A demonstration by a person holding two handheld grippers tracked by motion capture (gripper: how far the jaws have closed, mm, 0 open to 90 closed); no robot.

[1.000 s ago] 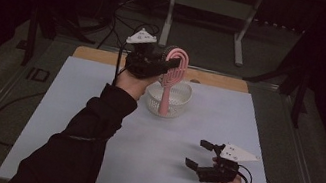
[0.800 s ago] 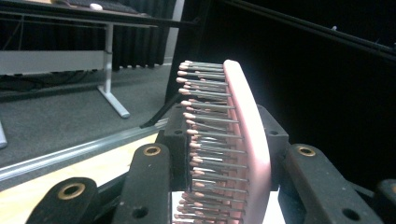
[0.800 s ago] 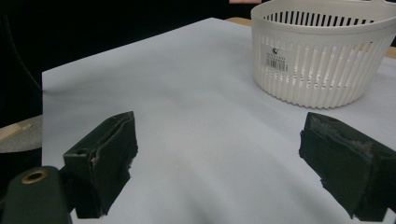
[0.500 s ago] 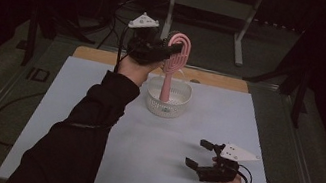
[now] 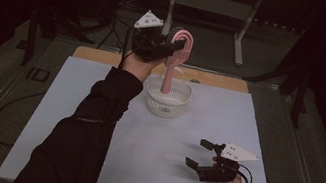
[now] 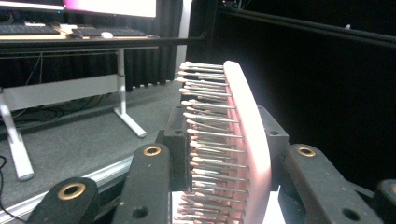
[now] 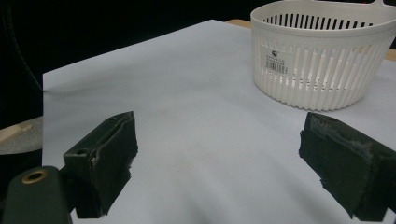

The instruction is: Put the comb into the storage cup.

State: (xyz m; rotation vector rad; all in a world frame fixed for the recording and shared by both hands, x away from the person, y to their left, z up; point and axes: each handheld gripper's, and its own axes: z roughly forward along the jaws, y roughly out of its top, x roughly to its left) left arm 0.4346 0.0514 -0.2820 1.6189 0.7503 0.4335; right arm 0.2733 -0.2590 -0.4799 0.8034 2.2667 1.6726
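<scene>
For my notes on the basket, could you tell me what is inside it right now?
In the high view, the pink hairbrush hangs over the basket, its handle end dipping inside, clamped by the left gripper. The handle's tip and the basket floor are hidden by the rim.

A basket (image 5: 168,98) is sitting on the surface (image 5: 96,110), toward its far side and near the middle. A hairbrush (image 5: 177,58) is standing upright above the basket, its handle end reaching down into it and its head sitting between the jaws of the left gripper (image 5: 171,50), just left of it. The right gripper (image 5: 204,154) is resting low near the surface's near right corner, well apart from the basket, which is lying ahead of its jaws
</scene>
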